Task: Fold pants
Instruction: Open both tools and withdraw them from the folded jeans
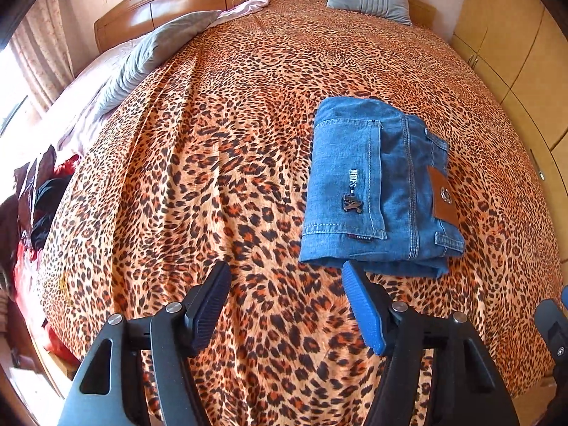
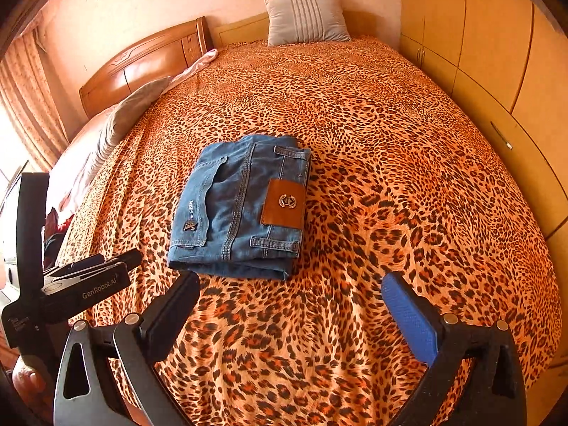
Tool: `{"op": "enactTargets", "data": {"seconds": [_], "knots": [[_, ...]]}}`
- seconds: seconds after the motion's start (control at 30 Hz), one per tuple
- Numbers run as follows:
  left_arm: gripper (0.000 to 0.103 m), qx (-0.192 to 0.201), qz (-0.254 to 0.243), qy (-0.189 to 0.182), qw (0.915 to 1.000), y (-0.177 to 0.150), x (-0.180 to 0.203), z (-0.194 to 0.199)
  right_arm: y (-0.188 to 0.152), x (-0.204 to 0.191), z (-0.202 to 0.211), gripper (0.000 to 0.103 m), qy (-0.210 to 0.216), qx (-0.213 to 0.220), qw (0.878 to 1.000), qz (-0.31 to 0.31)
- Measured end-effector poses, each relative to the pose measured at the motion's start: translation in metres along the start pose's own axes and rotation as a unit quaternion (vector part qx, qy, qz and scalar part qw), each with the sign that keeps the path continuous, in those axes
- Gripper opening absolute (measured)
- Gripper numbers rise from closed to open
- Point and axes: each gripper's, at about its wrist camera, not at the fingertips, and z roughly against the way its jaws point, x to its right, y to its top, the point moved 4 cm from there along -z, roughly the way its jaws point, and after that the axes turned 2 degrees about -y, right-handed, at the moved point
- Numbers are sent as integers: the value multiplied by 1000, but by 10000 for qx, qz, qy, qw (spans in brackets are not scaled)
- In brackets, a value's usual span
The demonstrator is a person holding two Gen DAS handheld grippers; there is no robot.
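A bed (image 1: 220, 149) under a leopard-print cover fills both views, with a wooden headboard (image 2: 142, 67) at the far left and tan wardrobe doors (image 2: 497, 53) along the right. 1 grey striped pillow (image 2: 305, 17) stands at the far end, and another grey pillow (image 1: 156, 49) lies by the headboard. The pants (image 2: 241, 209), blue jeans, lie folded into a compact rectangle on the cover, back pocket and brown leather patch (image 2: 284, 207) facing up. The left gripper (image 1: 284, 305) hovers over the cover just short of the jeans' near edge, jaws spread, nothing between them. The right gripper (image 2: 291, 316) hangs near them too, jaws spread wide and holding nothing.
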Motion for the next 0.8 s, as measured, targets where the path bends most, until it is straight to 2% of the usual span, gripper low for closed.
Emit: {"op": "enactTargets", "data": {"seconds": [0.17, 0.3, 0.8], "knots": [[64, 24, -99, -28, 9999, -4, 4, 9, -19, 5, -2, 103, -397, -199, 9988, 203], [64, 173, -277, -100, 9994, -11, 14, 21, -30, 12, 0, 103, -380, -292, 9988, 124], [64, 207, -883, -656, 9937, -22, 42, 45, -39, 38, 9, 103, -514, -348, 9978, -233]]}}
